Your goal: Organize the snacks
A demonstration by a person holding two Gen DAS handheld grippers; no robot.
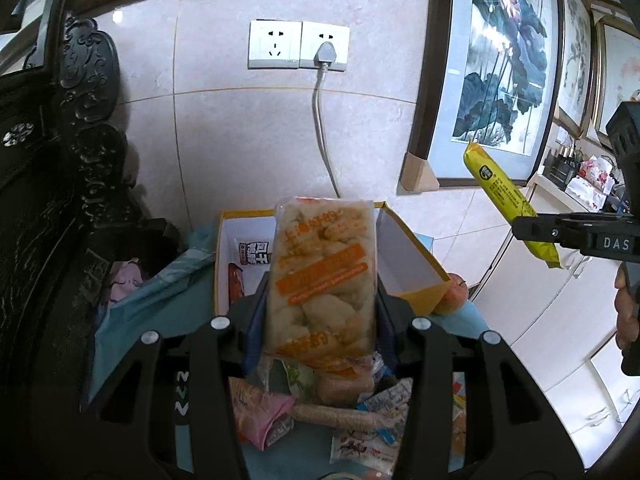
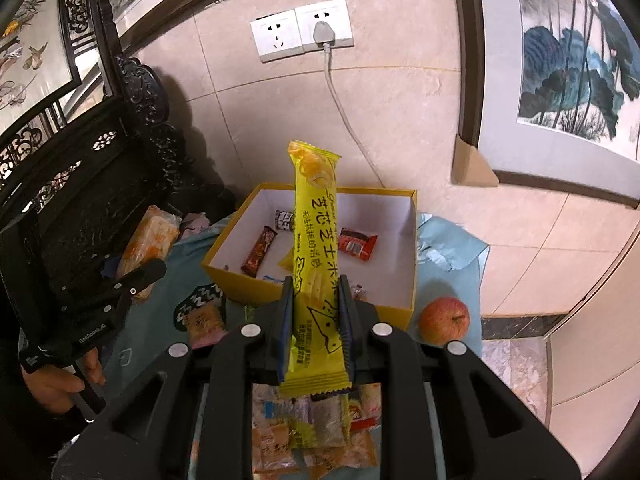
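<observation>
My left gripper is shut on a clear and orange bread packet, held upright above the table. From the right wrist view the same bread packet and left gripper show at the left. My right gripper is shut on a long yellow snack stick, which points up and away; in the left wrist view that yellow snack stick slants up from the right gripper. Beyond both lies an open yellow box with several small snack packets inside. More loose snacks lie below the grippers.
A red apple sits right of the box on the teal cloth. A carved black chair stands at the left. The tiled wall behind carries sockets with a plugged cable, and framed paintings lean against it.
</observation>
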